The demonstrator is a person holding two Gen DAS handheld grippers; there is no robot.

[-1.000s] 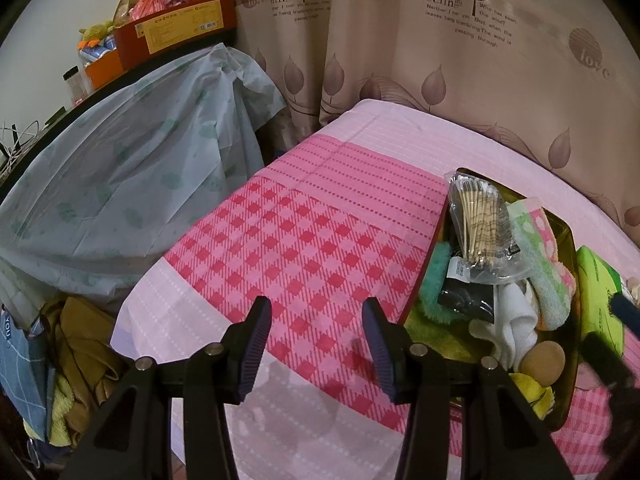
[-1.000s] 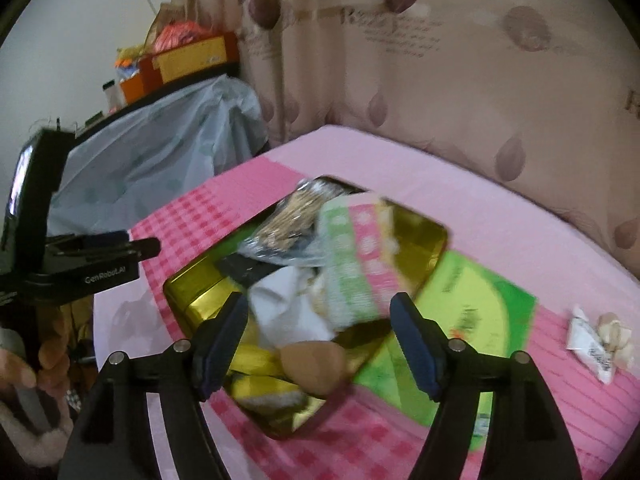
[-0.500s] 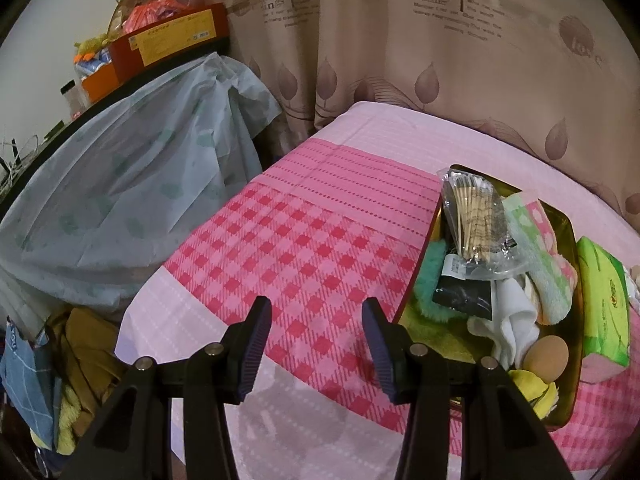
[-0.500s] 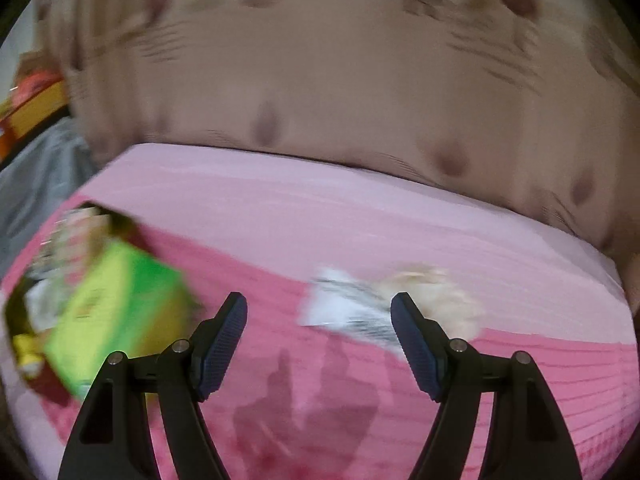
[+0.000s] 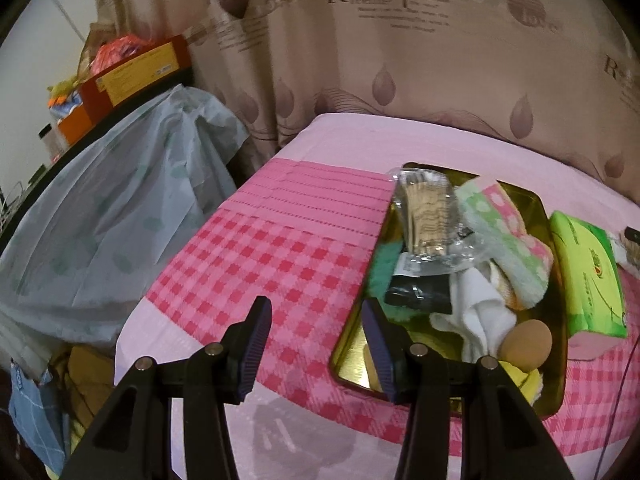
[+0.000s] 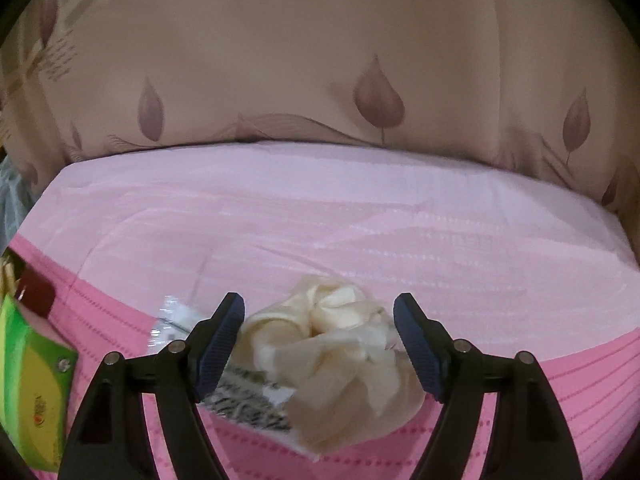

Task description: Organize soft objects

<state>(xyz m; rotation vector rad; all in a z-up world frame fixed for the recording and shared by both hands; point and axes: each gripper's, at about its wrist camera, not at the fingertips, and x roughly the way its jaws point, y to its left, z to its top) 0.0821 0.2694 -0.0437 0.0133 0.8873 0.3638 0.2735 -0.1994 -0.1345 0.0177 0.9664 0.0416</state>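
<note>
A cream scrunchie in a clear packet (image 6: 332, 356) lies on the pink cloth between the open jaws of my right gripper (image 6: 318, 344), which is not closed on it. In the left wrist view a gold tray (image 5: 354, 364) holds soft items: a green-and-pink towel (image 5: 504, 236), a white cloth (image 5: 476, 312), a tan sponge (image 5: 526, 344), a teal cloth (image 5: 382, 268) and a clear packet of sticks (image 5: 426, 216). My left gripper (image 5: 316, 344) is open and empty above the tray's near left corner.
A green tissue pack (image 5: 588, 276) lies right of the tray and shows at the left edge of the right wrist view (image 6: 28, 392). A curtain (image 6: 320, 60) hangs behind the table. A plastic-covered shelf (image 5: 104, 208) stands at the left.
My right gripper swung right from the tray to the scrunchie packet and came down close around it. My left gripper drifted right toward the tray's near corner.
</note>
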